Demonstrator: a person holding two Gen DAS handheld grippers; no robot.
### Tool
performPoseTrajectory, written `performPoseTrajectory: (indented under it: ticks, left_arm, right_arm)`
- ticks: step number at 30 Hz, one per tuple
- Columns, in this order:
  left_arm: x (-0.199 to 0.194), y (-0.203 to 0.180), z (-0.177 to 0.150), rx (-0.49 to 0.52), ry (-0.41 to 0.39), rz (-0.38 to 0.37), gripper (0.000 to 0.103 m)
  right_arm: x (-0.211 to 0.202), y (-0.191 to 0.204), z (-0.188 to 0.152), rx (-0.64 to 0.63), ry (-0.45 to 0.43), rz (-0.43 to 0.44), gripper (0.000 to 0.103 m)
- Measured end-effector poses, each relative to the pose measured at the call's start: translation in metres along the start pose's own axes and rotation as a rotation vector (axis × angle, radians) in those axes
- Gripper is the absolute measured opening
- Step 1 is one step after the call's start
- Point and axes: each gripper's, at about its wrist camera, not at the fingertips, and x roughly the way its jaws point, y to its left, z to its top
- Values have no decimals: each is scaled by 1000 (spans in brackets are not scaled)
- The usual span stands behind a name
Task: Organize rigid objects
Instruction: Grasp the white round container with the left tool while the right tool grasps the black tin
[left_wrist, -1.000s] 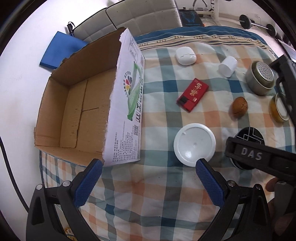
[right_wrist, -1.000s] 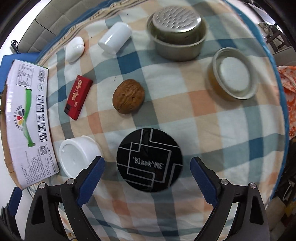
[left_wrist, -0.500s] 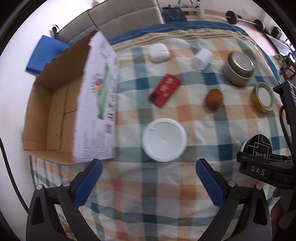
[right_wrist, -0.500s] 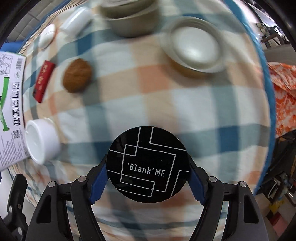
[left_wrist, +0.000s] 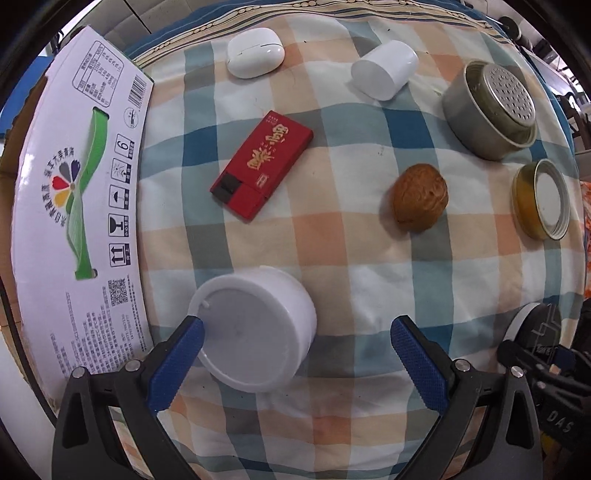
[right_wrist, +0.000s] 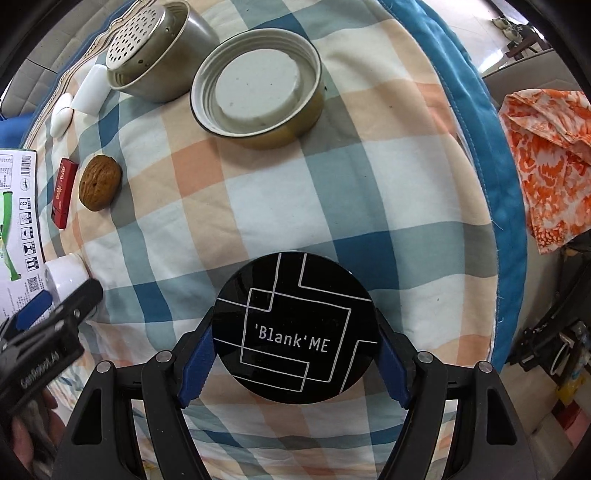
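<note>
In the right gripper (right_wrist: 295, 360), a round black compact (right_wrist: 295, 326) lettered 'Blank'ME.

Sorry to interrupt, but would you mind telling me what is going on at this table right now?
A person is tidying small objects on a checked cloth beside a printed cardboard box. The right claw is shut on a round black compact marked 'Blank'ME. The left claw is open around a round white plastic tub, its left finger touching it. A red flat box, a brown walnut, a steel strainer cup and a gold-rimmed lid lie untouched.
</note>
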Motion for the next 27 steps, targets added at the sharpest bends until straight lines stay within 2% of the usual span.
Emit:
performPoseTrajectory:
  ticks: [3, 4, 6, 8, 9, 13, 15, 16, 17, 19, 22, 27]
  left_arm:
    - [2, -1, 8, 10, 28, 19, 103]
    - [3, -1, 10, 19, 36, 50, 103]
    - [1, -1, 14, 32, 13, 113, 103]
    - [-1, -2, 16, 46, -22, 143, 103]
    - [2, -1, 19, 49, -18, 149, 103]
    - [27, 2, 24, 28, 65, 100, 101]
    - [30, 2, 24, 23, 66, 51, 87]
    - [28, -1, 25, 23, 63, 26, 74]
    - [24, -4, 24, 33, 57, 35, 66]
    - [20, -8, 17, 64, 54, 37, 66]
    - [23, -16, 0, 66, 89, -30, 66]
    - [34, -17, -4, 7, 106, -76, 69]
  right_arm:
    - [1, -3, 7, 10, 13, -2, 79]
    - [1, -2, 8, 14, 16, 1, 79]
    - [2, 0, 8, 13, 16, 5, 79]
    - [2, 2, 9, 4, 11, 2, 79]
    - [10, 20, 4, -1, 10, -4, 79]
    - [14, 27, 4, -5, 15, -24, 79]
    - [16, 28, 3, -5, 12, -30, 79]
    - [17, 28, 3, -6, 10, -31, 79]
    - [17, 31, 2, -4, 7, -31, 79]
    - [17, 35, -1, 1, 5, -27, 79]
    - [18, 35, -4, 1, 9, -21, 79]
    - [29, 42, -6, -10, 24, -45, 79]
